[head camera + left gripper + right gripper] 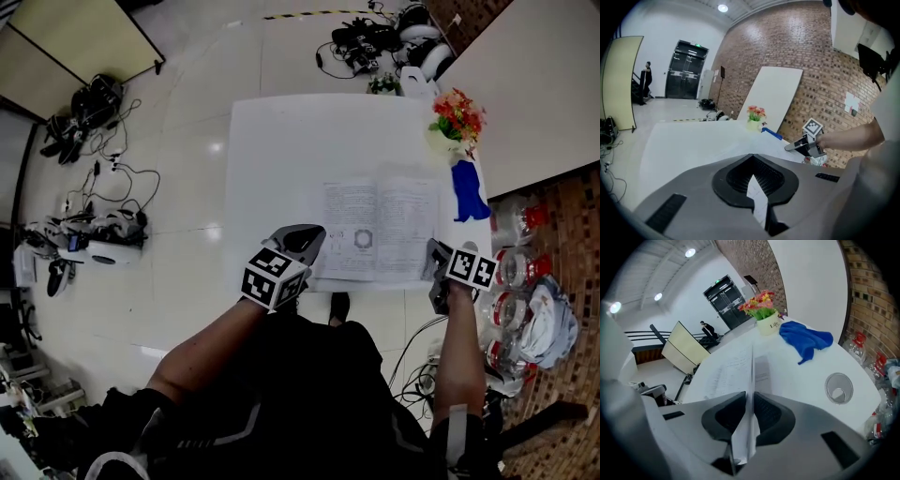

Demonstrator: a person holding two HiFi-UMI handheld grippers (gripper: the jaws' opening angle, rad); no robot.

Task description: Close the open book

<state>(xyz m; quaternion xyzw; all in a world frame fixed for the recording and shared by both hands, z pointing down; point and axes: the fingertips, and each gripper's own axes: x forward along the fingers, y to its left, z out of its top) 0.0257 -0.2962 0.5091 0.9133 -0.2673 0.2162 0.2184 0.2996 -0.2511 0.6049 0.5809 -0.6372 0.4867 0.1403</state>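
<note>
An open book (380, 230) lies near the front edge of the white table (281, 159), its printed pages facing up. My left gripper (314, 244) is at the book's front left corner. In the left gripper view, a white page corner (757, 199) is pinched between the shut jaws of my left gripper (754, 178). My right gripper (434, 264) is at the book's front right corner. It is shut on a thin stack of the right-hand pages (749, 380), which stand on edge between the jaws of my right gripper (749, 416).
A pot of flowers (457, 117) and a blue cloth (467, 192) sit at the table's right edge, beyond the book. A clear cup (839, 387) stands right of the book. Jars (511, 272) crowd the floor on the right, and cables and gear (89, 112) lie on the left.
</note>
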